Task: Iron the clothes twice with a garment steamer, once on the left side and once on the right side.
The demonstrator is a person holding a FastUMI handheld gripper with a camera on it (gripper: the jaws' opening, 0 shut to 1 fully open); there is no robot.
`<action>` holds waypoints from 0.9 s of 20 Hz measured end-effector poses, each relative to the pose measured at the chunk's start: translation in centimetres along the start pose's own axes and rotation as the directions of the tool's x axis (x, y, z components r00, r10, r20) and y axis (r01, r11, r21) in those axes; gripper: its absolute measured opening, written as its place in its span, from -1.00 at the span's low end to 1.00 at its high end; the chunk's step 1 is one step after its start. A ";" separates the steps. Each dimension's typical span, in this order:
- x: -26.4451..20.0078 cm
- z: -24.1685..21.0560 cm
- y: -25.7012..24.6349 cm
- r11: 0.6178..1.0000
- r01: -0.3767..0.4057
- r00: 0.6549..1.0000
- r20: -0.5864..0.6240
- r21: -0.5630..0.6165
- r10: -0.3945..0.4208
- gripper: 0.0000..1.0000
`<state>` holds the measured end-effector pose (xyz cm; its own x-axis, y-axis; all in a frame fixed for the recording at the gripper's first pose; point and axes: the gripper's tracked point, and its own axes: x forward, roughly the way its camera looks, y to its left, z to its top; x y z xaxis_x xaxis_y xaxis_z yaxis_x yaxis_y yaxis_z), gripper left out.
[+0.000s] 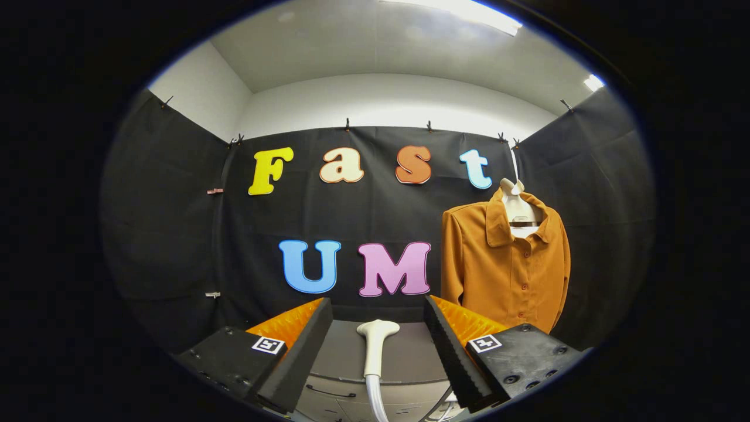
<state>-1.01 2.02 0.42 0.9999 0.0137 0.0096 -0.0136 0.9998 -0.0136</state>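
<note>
An orange button-up shirt (507, 264) hangs on a white hanger (518, 205) against the black wall, beyond my right finger. The white garment steamer (375, 346) lies on a grey cabinet top (410, 354), its head pointing away, its handle and hose running back under me. My gripper (378, 328) is open, and the steamer sits in the wide gap between the fingers (304, 340) without touching either one.
The grey cabinet has drawers (334, 392) on its front face below the fingers. Black cloth walls close the booth on the left, back and right. A dark cable (436, 404) hangs by the right finger.
</note>
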 end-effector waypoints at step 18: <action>2.8 -6.4 4.0 0.997 0.072 0.986 -0.153 0.006 -0.070 0.96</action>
<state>1.82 5.93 -5.97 0.9881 -0.0584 -0.1426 0.0581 0.9983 -0.0066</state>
